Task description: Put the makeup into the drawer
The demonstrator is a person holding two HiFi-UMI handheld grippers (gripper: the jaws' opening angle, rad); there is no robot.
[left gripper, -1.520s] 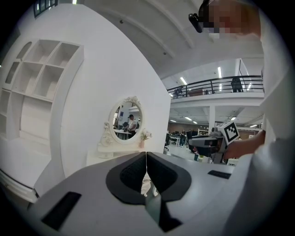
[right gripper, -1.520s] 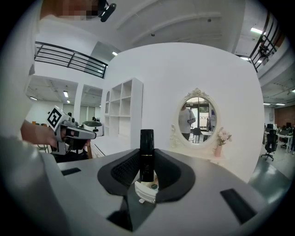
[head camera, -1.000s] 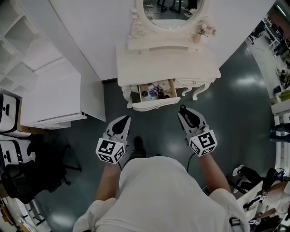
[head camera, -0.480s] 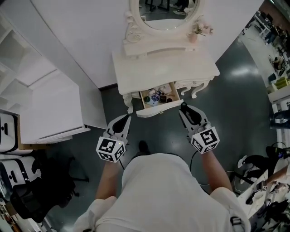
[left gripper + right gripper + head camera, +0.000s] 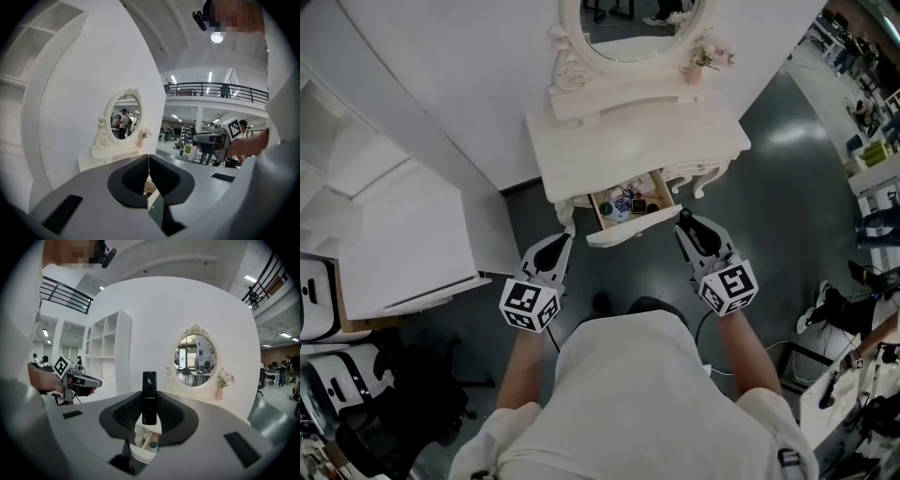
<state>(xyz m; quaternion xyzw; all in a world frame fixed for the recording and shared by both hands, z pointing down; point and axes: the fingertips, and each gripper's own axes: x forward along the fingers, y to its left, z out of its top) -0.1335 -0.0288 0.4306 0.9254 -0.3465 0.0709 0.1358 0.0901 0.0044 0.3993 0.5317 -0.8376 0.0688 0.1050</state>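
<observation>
While my right claw [image 5: 681,219] gripped a black makeup tube [image 5: 149,389] upright between its jaws, the open drawer [image 5: 634,229] lay just ahead and below it, already holding several items [image 5: 627,201]. My left claw [image 5: 148,159] was closed, empty. Dropping the tube in remained.

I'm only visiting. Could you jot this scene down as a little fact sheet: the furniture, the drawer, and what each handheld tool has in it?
Furniture: white dressing table with oval mirror and small vase of flowers
Drawer: pulled open, small makeup items inside
Right tool: shut on a black tube, held upright, by the drawer's right front corner
Left tool: jaws together, nothing between them, left of the drawer front
Task stage: tube not yet in the drawer
</observation>
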